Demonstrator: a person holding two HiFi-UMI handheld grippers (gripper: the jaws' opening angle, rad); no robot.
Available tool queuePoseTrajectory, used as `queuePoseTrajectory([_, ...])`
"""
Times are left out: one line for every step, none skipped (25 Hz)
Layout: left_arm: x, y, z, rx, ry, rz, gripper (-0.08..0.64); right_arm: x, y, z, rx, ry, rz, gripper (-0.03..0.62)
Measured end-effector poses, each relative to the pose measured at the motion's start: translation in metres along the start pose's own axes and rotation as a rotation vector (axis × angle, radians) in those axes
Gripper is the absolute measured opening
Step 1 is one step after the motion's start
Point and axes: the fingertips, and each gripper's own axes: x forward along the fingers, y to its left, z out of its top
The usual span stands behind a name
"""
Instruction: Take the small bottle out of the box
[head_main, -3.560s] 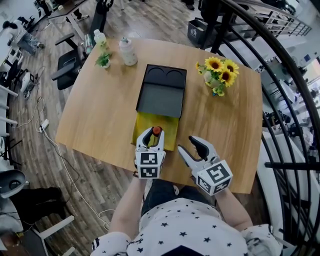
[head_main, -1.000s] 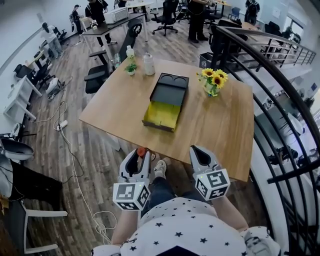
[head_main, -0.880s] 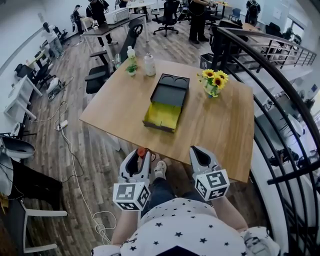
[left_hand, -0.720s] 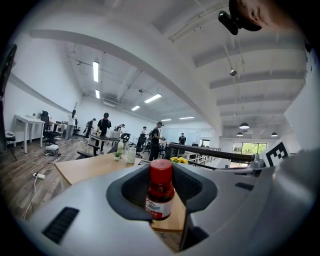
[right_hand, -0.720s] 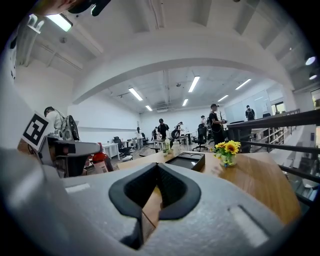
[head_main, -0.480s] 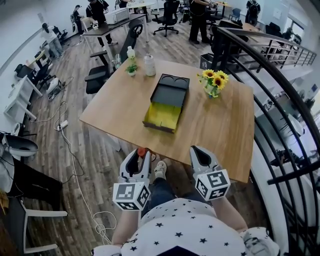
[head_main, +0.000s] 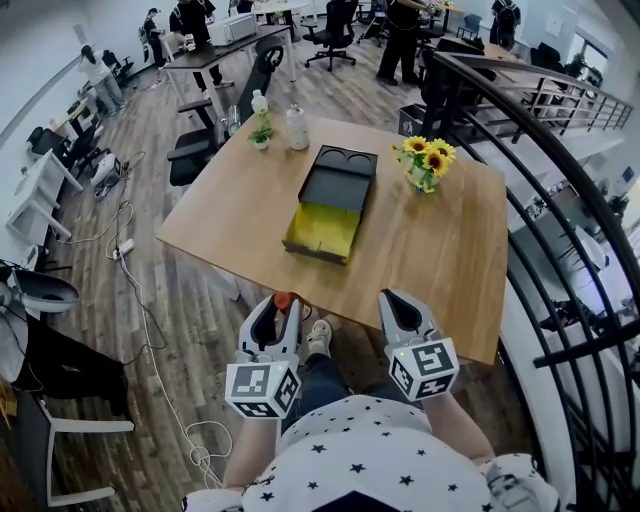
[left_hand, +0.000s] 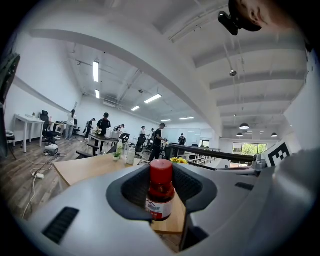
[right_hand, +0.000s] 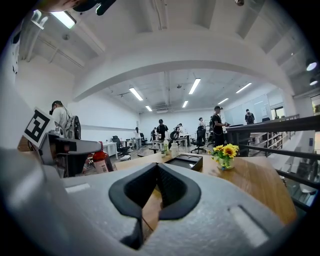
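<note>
Now, with the small bottle (left_hand: 160, 190) clamped in the left gripper (head_main: 271, 322), clear of the box (head_main: 316, 252) and off the table's (head_main: 430, 250) near edge — right gripper (head_main: 400, 312) closed, empty — a steady, level squeeze suits setting it down.

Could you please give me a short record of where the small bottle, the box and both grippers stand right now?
small bottle: red cap, upright, held clear of the table
left gripper: closed on the small bottle, near the person's body
right gripper: jaws together, empty
box: open on the table, yellow inside, no bottle seen in it
task state: bottle is out of the box
</note>
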Motion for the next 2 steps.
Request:
queuePoseTrajectory([0.0008,-0.0007,-0.0003,0.000,0.000,0.000,0.133,0.0001,-0.0009,-0.0001,-0.002,0.000,0.000,0.006])
queuePoseTrajectory([0.0015,-0.0014,-0.0005,0.000,0.000,0.000,0.133,0.0003,-0.0019,-0.0002,-0.005,0.000,0.000,0.006])
